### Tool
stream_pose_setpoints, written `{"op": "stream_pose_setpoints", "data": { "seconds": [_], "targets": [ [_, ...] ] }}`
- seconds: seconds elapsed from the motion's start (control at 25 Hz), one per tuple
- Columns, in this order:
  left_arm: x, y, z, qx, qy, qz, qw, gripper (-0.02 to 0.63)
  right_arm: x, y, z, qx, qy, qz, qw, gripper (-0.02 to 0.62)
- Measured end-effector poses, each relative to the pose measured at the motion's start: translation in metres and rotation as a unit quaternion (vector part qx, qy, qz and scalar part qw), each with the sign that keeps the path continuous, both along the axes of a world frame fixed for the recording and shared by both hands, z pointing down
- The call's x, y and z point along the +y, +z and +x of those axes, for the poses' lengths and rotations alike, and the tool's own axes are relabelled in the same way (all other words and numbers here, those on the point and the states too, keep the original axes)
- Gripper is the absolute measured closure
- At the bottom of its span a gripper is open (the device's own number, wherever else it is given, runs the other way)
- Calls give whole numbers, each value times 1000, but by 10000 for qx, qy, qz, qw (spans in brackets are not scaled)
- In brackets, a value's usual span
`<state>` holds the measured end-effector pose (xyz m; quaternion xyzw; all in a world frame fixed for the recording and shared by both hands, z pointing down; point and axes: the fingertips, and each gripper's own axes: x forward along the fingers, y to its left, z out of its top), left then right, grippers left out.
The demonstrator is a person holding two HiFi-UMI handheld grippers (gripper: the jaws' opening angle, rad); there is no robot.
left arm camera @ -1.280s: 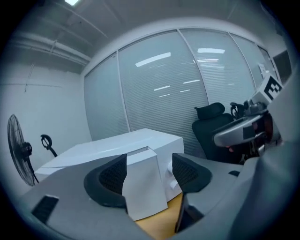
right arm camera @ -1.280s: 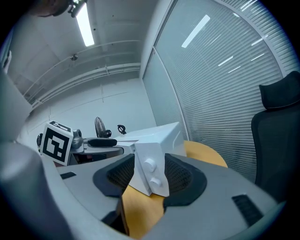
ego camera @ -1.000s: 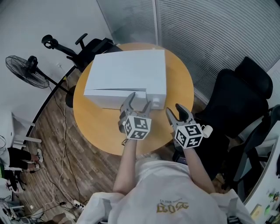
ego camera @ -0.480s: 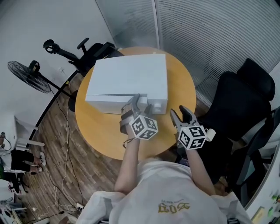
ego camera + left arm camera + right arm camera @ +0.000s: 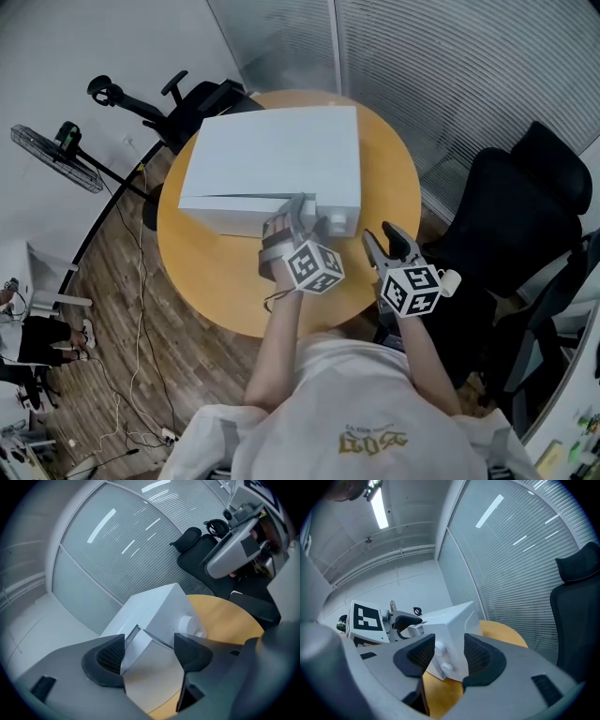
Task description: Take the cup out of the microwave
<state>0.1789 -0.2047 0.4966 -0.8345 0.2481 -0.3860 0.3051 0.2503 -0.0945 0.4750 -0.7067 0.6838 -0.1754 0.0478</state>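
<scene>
Step in hand: opening the microwave (image 5: 272, 155) door (image 5: 150, 667).

Your left gripper (image 5: 298, 208) is at the front of the microwave. Its jaws are spread wide, with the free edge of the door between them, just left of the knobs (image 5: 190, 624). The pads do not appear to press on the door, and nothing is held. The door looks slightly ajar at that edge.

Your right gripper (image 5: 387, 239) hangs off the microwave's front right corner, near the rim of the table (image 5: 206, 272), jaws apart and empty.

The cup shows in no view; judge it to be inside the microwave, behind the door.

Next: grip or hook the door edge and swing the door fully clear of the opening before reaching in. Keep the right gripper ready in front of the microwave for the cup.
</scene>
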Motion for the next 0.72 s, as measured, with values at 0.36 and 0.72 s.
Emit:
{"op": "stream_pose_setpoints", "data": {
  "seconds": [0.36, 0.72],
  "targets": [
    [1, -1, 1, 91, 44, 55, 9999, 279, 0, 2, -12, -132, -174, 57, 9997, 428],
    [9, -3, -5, 295, 163, 154, 9993, 279, 12, 10, -15, -208, -101, -24, 9997, 442]
  ]
}}
